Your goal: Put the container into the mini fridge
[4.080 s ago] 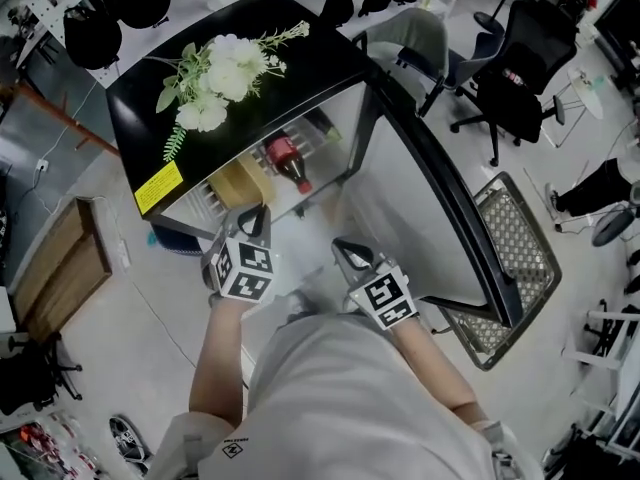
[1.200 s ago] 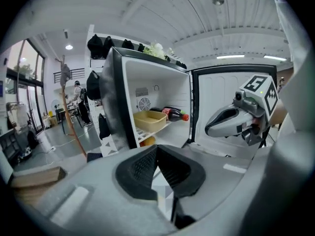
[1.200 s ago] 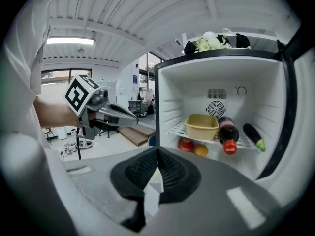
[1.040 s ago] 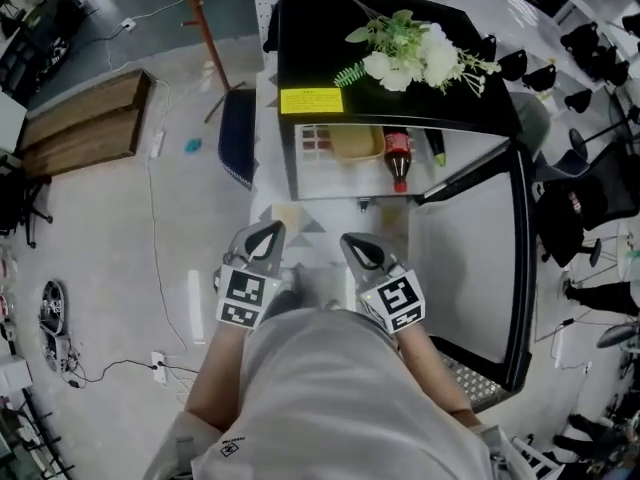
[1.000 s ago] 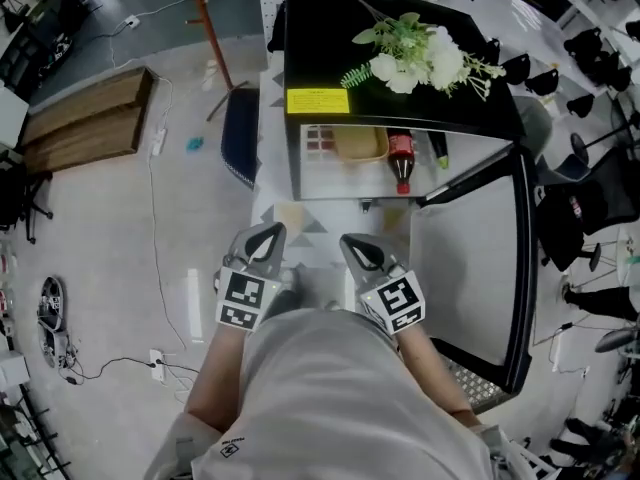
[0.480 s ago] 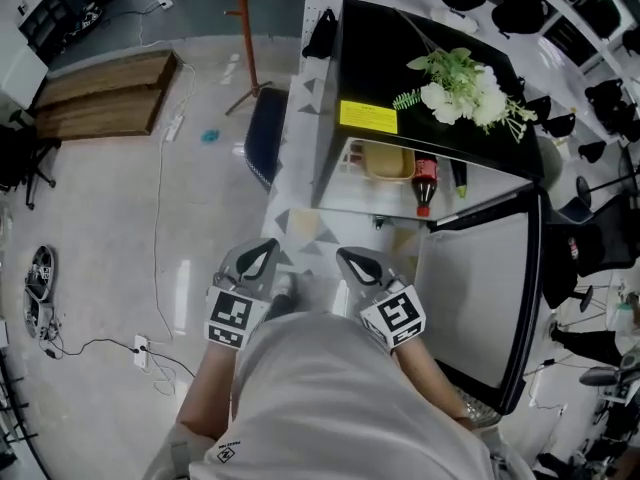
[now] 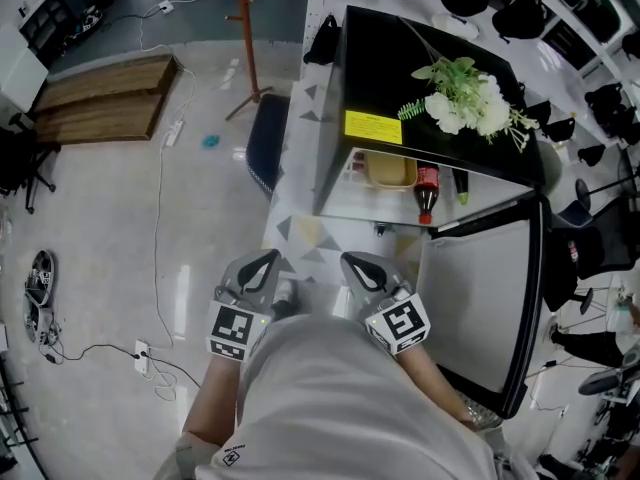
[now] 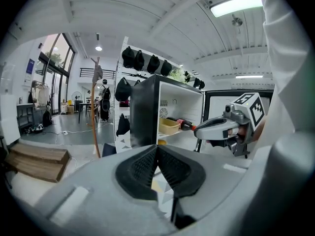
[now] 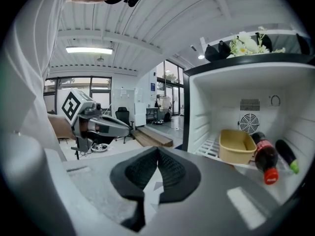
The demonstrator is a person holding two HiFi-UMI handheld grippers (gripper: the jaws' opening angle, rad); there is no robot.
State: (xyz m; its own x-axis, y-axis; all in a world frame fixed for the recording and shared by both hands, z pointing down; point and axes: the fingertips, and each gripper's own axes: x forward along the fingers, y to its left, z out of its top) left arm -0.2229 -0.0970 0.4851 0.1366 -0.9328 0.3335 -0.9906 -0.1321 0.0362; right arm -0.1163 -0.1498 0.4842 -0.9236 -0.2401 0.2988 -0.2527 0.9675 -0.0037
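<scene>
Since the yellow container (image 7: 390,170) already sits on the shelf (image 9: 209,149) inside the mini fridge (image 7: 400,58), the placing looks done, and the step in hand is most likely a clean finish — closing up.

Nearest, in front of the mini fridge's open mouth, the left gripper (image 7: 264,259) and the right gripper (image 7: 352,261) hang side by side close to the person (image 7: 330,398). Each gripper view shows its 2 ribbed pads (image 8: 140,167) pressed together with nothing between them, so both are closed and empty. To the right of the mini fridge's mouth, the door (image 7: 480,298) stands swung wide open. Inside, the container rests at the left of the shelf. A cola bottle (image 7: 427,190) lies just beside it on its right, and a dark item with a green tip (image 7: 460,183) lies beyond that, near the right wall. On top of the mini fridge lies a spray of white flowers (image 7: 460,93).

To finish well, I judge the right gripper the better tool. It is nearer the door, and closed jaws give a blunt tip for pushing the door's outer edge round in 1 smooth arc. Push gently — a slam could jolt the bottle, which lies on its side and may roll, against the container. Nothing juts past the shelf front as far as these views show, so the door should meet no obstacle.
</scene>
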